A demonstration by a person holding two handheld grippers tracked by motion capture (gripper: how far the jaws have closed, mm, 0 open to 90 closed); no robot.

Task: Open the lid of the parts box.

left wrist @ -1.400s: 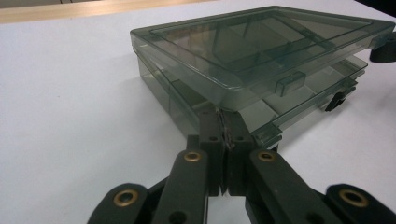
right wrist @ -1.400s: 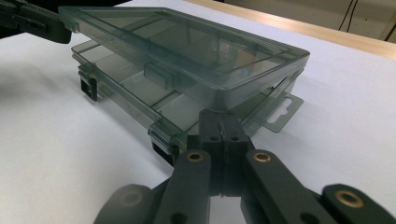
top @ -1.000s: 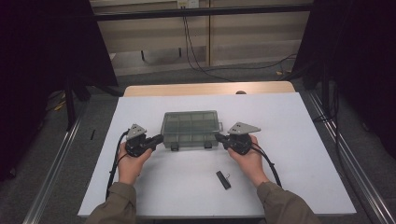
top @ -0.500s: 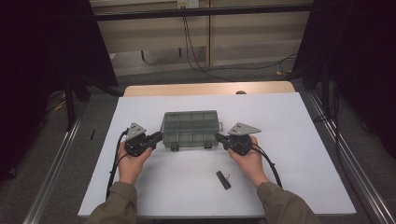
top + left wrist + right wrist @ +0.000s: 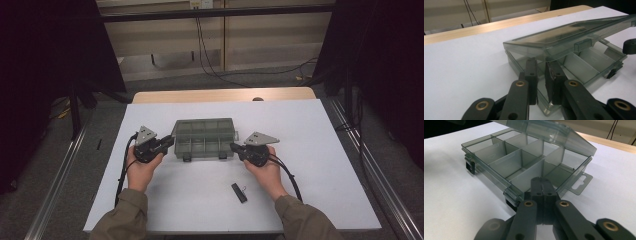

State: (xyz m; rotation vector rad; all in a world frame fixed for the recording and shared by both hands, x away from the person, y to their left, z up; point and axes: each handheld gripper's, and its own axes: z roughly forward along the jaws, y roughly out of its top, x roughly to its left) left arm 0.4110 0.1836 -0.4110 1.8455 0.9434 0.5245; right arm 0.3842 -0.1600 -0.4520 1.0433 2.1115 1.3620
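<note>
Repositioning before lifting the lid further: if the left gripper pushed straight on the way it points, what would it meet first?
The left gripper would meet the near side wall of the compartment box, just under the raised lid. Its tips already look very close to that wall, possibly touching; depth is unclear.

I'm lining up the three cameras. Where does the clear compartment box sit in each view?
High view: compartment box at table centre, between the two claws.
Left gripper view: box right of centre, lid raised, just beyond the claw tips.
Right gripper view: box across the upper middle, its dividers showing.
Shared landmark: the box's hinged lid, standing partly open.
</note>
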